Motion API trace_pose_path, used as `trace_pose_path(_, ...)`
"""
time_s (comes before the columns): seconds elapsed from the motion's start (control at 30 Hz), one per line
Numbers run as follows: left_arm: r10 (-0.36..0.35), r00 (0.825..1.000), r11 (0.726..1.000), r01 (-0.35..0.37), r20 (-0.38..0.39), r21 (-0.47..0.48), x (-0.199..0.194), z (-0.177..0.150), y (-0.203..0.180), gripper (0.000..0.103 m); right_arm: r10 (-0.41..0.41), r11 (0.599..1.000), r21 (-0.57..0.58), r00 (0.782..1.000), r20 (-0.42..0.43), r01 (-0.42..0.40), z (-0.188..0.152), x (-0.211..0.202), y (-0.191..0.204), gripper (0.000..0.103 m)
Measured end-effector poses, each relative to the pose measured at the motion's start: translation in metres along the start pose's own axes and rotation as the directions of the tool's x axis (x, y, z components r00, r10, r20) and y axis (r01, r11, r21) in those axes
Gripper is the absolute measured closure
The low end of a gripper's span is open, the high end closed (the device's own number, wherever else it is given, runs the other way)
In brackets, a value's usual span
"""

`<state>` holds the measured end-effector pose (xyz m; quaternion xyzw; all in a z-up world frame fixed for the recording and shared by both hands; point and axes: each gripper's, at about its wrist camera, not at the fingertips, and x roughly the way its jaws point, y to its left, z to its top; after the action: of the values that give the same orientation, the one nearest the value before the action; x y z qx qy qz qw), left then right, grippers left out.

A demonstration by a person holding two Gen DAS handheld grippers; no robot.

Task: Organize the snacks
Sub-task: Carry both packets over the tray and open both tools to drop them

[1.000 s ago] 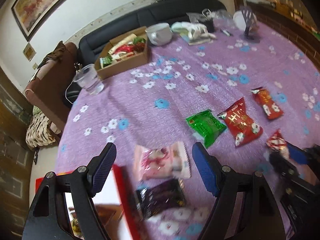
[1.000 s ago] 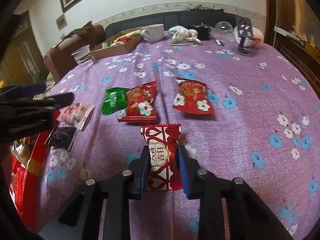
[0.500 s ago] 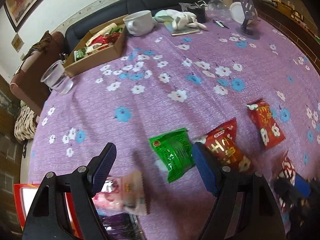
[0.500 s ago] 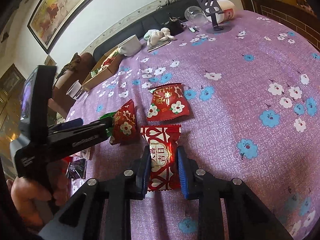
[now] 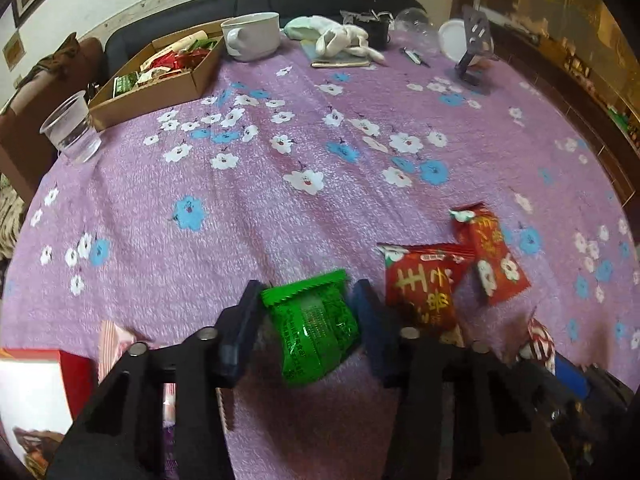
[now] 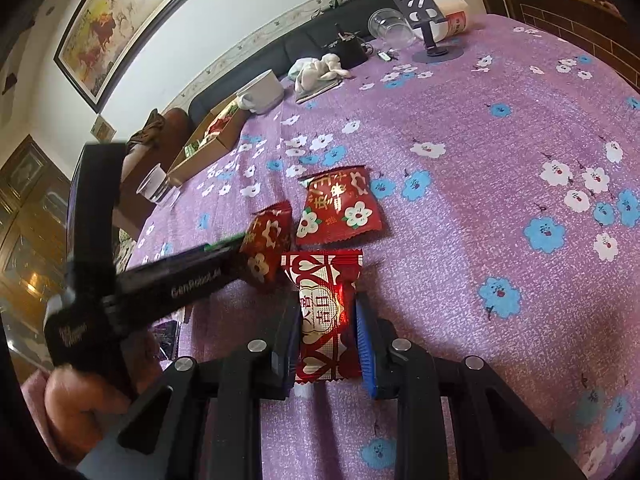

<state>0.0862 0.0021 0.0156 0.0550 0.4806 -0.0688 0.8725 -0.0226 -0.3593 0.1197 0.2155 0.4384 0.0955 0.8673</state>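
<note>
In the left wrist view a green snack packet point(image 5: 316, 320) sits between the fingers of my left gripper point(image 5: 308, 294). The jaws are closing and both pads touch the packet's sides. My right gripper point(image 6: 327, 310) is shut on a red-and-white heart-patterned packet point(image 6: 324, 320) resting on the purple flowered tablecloth point(image 6: 480, 152). Two red packets point(image 5: 424, 284) point(image 5: 492, 256) lie just right of the green one. In the right wrist view a hand point(image 6: 76, 396) holds the left gripper point(image 6: 180, 276), whose tip is hidden behind a red packet point(image 6: 268, 240).
An open cardboard box point(image 5: 156, 92) with several snacks stands at the far left beside a clear plastic cup point(image 5: 72, 128) and a white mug point(image 5: 252, 36). A pink packet point(image 5: 116, 340) and a red box point(image 5: 72, 384) lie near left. A phone stand point(image 5: 472, 52) is at the back right.
My left gripper left the pink packet, moved right over the green one, and narrowed its jaws onto it. The right gripper rolled and kept its hold on the heart-patterned packet.
</note>
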Motion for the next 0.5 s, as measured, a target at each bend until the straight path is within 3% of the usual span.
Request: trace_pose_path(0.5,-0.073,0.997,0.997,0.072,0.027,0.016,-0.045,-0.067,0.003,0.065,0.011,1.000,0.017,0.998,0.055,-0.012,0.005,-0.007,-0.005,0.077)
